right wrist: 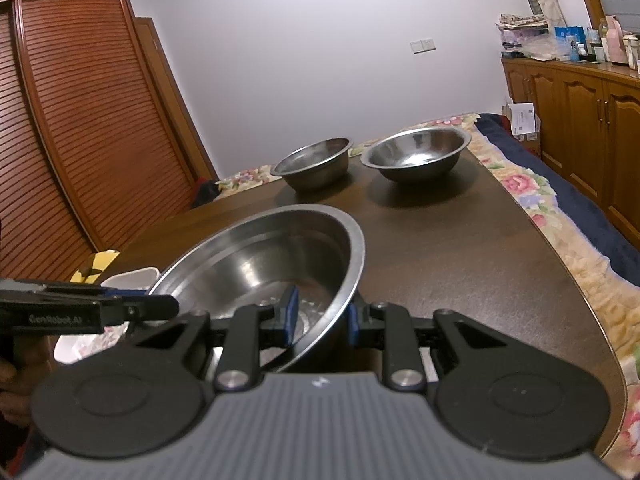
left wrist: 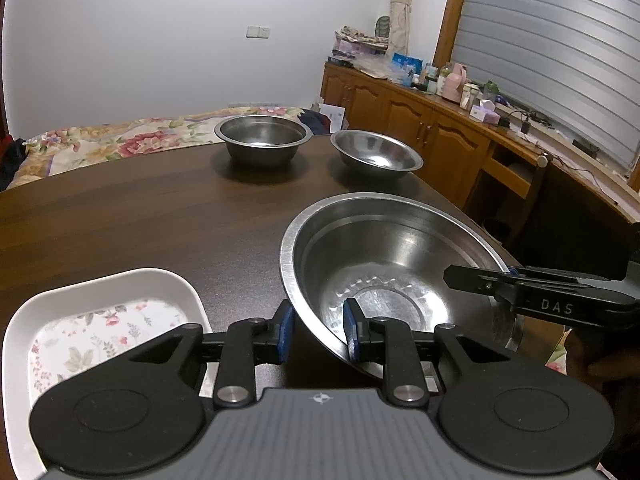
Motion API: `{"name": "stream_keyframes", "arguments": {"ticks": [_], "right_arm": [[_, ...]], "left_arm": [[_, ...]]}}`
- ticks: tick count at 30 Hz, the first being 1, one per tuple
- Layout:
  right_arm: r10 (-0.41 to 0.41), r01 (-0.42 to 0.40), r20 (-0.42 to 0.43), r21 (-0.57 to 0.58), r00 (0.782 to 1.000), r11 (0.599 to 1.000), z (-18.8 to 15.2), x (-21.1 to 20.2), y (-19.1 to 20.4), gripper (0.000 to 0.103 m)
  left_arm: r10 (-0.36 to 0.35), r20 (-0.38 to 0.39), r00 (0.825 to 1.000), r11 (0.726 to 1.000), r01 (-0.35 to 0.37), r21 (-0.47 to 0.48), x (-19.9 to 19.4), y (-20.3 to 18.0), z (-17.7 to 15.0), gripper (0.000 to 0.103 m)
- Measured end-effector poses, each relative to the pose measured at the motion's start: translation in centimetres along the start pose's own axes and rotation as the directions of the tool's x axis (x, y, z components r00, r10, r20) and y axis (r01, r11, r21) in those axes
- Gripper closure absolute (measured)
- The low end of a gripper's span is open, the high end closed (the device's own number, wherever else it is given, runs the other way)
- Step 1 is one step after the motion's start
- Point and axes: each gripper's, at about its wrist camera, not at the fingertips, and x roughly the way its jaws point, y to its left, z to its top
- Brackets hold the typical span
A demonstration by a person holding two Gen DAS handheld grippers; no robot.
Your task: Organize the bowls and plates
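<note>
Left wrist view: three steel bowls and one white dish stand on one dark wooden table (left wrist: 120,216). The large steel bowl (left wrist: 392,264) lies directly ahead of the left gripper (left wrist: 318,330), whose blue pads pinch its near-left rim, one pad outside the wall and one inside. The right gripper (left wrist: 476,280) enters from the right edge and grips the bowl's opposite rim; its body is cut off by the frame. A deep steel bowl (left wrist: 262,138) and a shallow steel bowl (left wrist: 376,152) stand well beyond the tongs, near each other but apart. The white floral dish (left wrist: 104,320) sits just left of the left gripper, partly hidden behind its body. Right wrist view: the same three bowls are counted. The large steel bowl (right wrist: 264,264) is tilted, its near-right rim clamped between the pads of the right gripper (right wrist: 320,318). The left gripper (right wrist: 160,306) reaches the far rim from the left; its pads are hard to make out. The deep bowl (right wrist: 312,164) and shallow bowl (right wrist: 416,152) stand far ahead. The white dish (right wrist: 132,278) is mostly hidden behind the bowl.
</note>
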Motion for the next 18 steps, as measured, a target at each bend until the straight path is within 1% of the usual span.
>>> {"name": "stream_keyframes", "arguments": {"ticks": [6, 11, 15, 17, 18], "right_arm": [[-0.008, 0.008, -0.003, -0.015, 1.0, 1.0, 0.15, 0.07, 0.24, 0.076], [-0.017, 0.016, -0.003, -0.023, 1.0, 1.0, 0.15, 0.05, 0.3, 0.076], [-0.025, 0.025, -0.002, -0.026, 1.0, 0.999, 0.38, 0.02, 0.4, 0.075], [-0.027, 0.027, 0.004, -0.028, 1.0, 0.999, 0.54, -0.09, 0.5, 0.071], [-0.029, 0.029, 0.005, -0.029, 1.0, 0.999, 0.58, -0.2, 0.5, 0.071]], "left_arm": [[0.003, 0.009, 1.0, 1.0, -0.003, -0.006, -0.1, 0.07, 0.09, 0.076], [0.016, 0.021, 1.0, 1.0, -0.016, -0.008, -0.37, 0.23, 0.34, 0.069], [0.022, 0.033, 0.999, 1.0, -0.021, -0.013, -0.71, 0.46, 0.57, 0.067], [0.026, 0.039, 0.999, 1.0, -0.026, -0.017, -0.8, 0.6, 0.68, 0.065], [0.028, 0.04, 0.999, 0.999, -0.028, -0.018, -0.79, 0.62, 0.73, 0.064]]}}
